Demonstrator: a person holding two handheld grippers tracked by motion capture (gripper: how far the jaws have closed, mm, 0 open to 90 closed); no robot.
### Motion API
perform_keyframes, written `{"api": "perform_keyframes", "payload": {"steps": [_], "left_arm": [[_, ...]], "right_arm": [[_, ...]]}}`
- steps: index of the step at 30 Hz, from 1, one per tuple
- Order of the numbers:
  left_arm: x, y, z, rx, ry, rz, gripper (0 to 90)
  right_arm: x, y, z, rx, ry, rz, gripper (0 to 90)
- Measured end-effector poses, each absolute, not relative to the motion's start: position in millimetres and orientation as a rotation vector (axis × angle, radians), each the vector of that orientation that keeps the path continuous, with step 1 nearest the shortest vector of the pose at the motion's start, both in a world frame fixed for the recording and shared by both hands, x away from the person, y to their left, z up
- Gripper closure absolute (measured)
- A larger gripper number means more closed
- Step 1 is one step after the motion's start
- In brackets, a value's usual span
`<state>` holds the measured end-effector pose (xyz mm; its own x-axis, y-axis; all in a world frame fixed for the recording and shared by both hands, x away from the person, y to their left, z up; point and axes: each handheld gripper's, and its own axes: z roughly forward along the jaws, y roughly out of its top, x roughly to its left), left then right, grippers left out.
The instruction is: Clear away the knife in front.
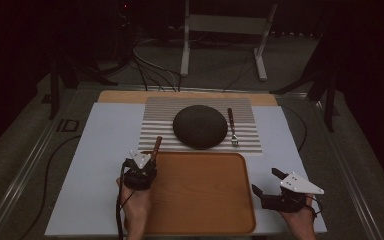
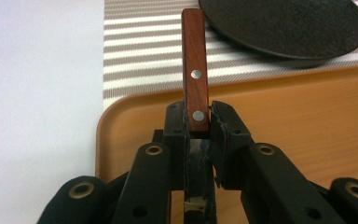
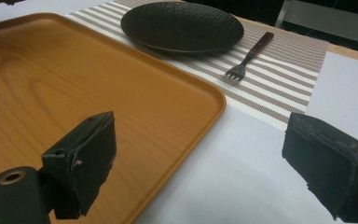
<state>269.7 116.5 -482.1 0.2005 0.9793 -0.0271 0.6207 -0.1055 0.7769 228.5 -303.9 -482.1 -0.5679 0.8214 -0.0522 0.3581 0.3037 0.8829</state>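
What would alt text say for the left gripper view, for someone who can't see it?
Two black jaws of the left gripper are clamped on a wooden handle with two metal rivets, which points away from the camera over the corner of an orange wooden tray. Beyond lie a striped placemat and a dark round plate.

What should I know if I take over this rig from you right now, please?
Left gripper: shut on the wooden-handled utensil, held over the far-left corner of the wooden tray; its working end is hidden.
Right gripper: open, holding nothing, hovering beside the tray's right edge.
Dark plate and fork lie on the striped placemat, fork right of the plate.
Left: probably setting the utensel down left of the plate.
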Motion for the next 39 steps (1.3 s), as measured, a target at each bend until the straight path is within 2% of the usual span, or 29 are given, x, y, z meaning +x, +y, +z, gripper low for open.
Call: {"api": "perform_keyframes", "payload": {"steps": [25, 31, 34, 39], "left_arm": [[237.9, 145.0, -507.1, 1.777, 1.672, 0.674, 78.0], [237.5, 143.7, -509.8, 1.782, 1.671, 0.666, 77.8], [238.1, 141.6, -509.0, 1.79, 1.669, 0.682, 74.1], [238.0, 142.0, -507.4, 1.769, 1.671, 0.695, 60.9]], "right_arm": [[228.8, -302.8, -482.8, 1.046, 2.078, 1.202, 9.7], [228.7, -302.7, -482.8, 1.047, 2.078, 1.201, 9.6], [228.8, -302.8, -482.7, 1.046, 2.078, 1.201, 9.7], [228.7, -303.3, -482.5, 1.045, 2.076, 1.202, 9.7]]}}
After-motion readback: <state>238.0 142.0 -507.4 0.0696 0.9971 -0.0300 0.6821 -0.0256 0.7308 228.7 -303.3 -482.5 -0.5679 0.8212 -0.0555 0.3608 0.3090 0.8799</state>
